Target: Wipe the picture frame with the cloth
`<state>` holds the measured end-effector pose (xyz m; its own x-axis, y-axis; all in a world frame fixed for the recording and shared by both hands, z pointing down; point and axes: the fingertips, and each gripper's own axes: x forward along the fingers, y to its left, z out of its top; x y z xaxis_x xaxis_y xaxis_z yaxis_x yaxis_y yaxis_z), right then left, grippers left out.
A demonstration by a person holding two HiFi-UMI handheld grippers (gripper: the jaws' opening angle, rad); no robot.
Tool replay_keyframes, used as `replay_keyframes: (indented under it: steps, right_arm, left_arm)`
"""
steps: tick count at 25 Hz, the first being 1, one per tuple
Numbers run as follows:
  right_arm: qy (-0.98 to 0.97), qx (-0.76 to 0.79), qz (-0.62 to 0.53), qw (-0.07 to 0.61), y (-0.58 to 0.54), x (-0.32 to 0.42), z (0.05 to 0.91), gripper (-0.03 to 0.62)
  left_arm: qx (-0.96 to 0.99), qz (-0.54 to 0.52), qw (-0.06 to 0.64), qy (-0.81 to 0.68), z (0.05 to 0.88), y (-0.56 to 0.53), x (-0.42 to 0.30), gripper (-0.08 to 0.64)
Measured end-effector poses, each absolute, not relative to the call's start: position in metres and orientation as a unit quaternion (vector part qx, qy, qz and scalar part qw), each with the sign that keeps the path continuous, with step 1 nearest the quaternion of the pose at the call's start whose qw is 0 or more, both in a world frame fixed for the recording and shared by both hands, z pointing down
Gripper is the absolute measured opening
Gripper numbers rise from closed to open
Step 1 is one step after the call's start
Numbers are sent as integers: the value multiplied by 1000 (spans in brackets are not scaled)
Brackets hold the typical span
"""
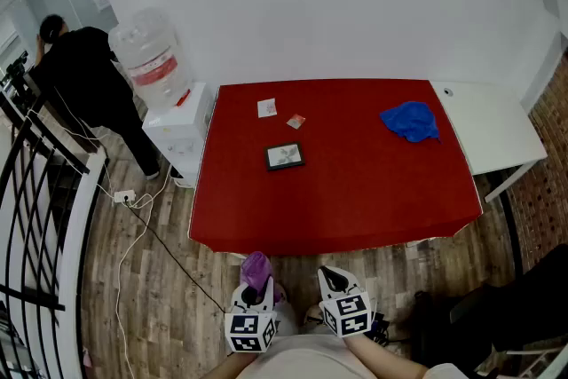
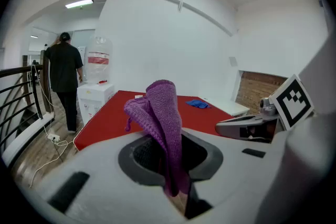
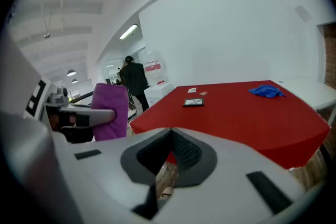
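Observation:
A small dark picture frame (image 1: 284, 156) (image 3: 193, 103) lies flat left of centre on the red table (image 1: 355, 191). A blue cloth (image 1: 410, 121) (image 3: 266, 92) (image 2: 198, 104) is bunched at the table's far right. Both grippers hang below the table's near edge, off the table. My left gripper (image 1: 253, 284) (image 2: 165, 149) is shut on a purple knitted cloth (image 1: 256, 266) (image 2: 163, 123) (image 3: 110, 111) that sticks up between its jaws. My right gripper (image 1: 333, 280) (image 3: 169, 152) stands beside it, shut, with nothing in it.
A white card (image 1: 267, 107) and a small packet (image 1: 295, 121) lie behind the frame. A water dispenser (image 1: 160, 67) stands at the table's left, a person in black (image 1: 84, 80) beyond it. White side table (image 1: 484, 124) at right; railing (image 1: 35, 217) and floor cables (image 1: 133, 226) at left.

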<state>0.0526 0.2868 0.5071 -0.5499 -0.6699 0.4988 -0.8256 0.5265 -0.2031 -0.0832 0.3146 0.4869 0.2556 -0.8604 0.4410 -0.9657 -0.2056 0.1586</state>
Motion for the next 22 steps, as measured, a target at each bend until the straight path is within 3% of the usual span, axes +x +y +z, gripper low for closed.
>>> replay_keyframes:
  steps: [22]
  right_arm:
    - [-824, 499, 202, 175, 102, -11, 503, 5]
  left_arm:
    - [815, 131, 181, -535, 483, 107, -144, 61]
